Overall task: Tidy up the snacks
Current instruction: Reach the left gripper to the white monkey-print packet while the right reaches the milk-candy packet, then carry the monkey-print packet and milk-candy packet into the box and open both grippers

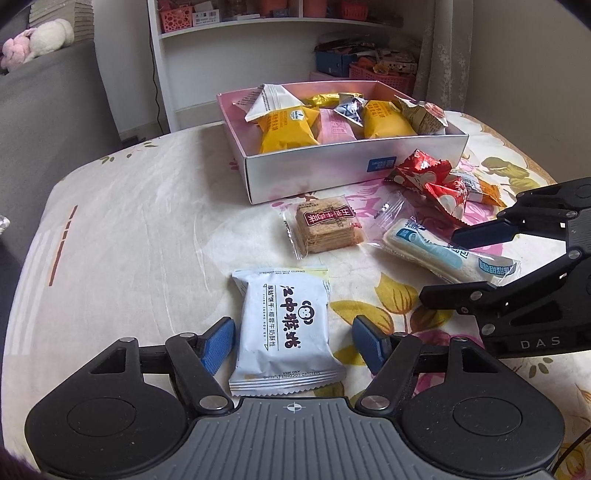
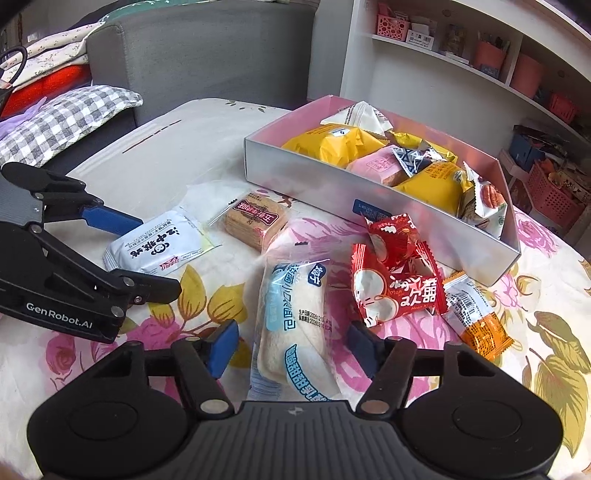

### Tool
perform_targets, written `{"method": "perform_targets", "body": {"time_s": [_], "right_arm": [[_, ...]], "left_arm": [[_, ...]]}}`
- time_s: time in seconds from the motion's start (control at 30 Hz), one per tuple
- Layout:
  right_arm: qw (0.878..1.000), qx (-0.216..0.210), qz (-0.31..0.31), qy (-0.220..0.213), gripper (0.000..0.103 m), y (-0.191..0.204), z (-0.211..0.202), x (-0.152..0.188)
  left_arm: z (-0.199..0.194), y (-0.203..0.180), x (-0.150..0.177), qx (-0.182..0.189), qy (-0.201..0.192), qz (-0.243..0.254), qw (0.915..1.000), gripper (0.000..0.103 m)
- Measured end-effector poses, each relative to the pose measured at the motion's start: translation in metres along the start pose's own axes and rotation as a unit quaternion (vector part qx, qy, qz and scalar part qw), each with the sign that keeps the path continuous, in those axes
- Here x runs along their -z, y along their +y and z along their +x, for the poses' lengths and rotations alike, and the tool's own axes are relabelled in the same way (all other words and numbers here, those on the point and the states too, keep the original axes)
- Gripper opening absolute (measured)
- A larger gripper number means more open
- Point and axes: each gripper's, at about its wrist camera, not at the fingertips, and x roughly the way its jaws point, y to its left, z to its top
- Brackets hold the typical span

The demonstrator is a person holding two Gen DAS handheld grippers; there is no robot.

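Observation:
My left gripper (image 1: 293,341) is open, its fingers on either side of a white biscuit packet (image 1: 284,332) lying on the floral cloth; the packet also shows in the right wrist view (image 2: 155,245). My right gripper (image 2: 291,345) is open around a long clear-wrapped bread roll (image 2: 295,325), which also shows in the left wrist view (image 1: 447,251). A clear pack of brown crackers (image 1: 325,225) lies between them. Red candy packets (image 2: 395,280) and an orange-ended packet (image 2: 476,314) lie near the box. The silver box (image 1: 332,168) with a pink inside holds several yellow, pink and other snack packets.
A floral cloth (image 1: 129,240) covers the table. A white shelf unit (image 1: 258,33) with pink baskets stands behind the box. A grey sofa (image 2: 203,48) with a checked pillow (image 2: 62,122) is at the left. The left gripper shows in the right wrist view (image 2: 147,254).

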Motion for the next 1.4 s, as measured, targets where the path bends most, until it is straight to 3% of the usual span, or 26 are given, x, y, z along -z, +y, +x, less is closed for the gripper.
{"method": "perform_targets", "body": {"time_s": [0.1,0.17,0.5,0.73,1.03,1.4], "right_arm": [[1.0,-0.002,-0.007,-0.002,0.032,0.002,-0.002,-0.002],[1.0,0.0,-0.01,-0.001,0.028,0.002,-0.002,-0.002],[1.0,-0.019,0.013,-0.015,0.012,-0.008,-0.019,-0.009],[0.999,-0.031,0.041,-0.014,0.009,-0.014,-0.023,-0.015],[0.995,-0.048,0.077,-0.049,0.008,-0.026,-0.043,-0.026],[0.985,-0.027,0.136,-0.103,0.008,-0.054,-0.06,-0.046]], "left_arm": [[-0.002,-0.001,0.0,0.001,-0.001,0.004,1.0,0.053],[-0.003,-0.001,-0.001,0.002,0.001,0.003,1.0,0.047],[-0.013,0.005,-0.006,0.018,0.002,-0.023,0.9996,0.045],[-0.023,0.008,-0.012,0.027,-0.011,-0.038,0.9989,0.045],[-0.034,0.018,-0.021,0.031,-0.03,-0.062,0.9972,0.045],[-0.04,0.023,-0.053,0.017,-0.069,-0.092,0.9932,0.045]]}}
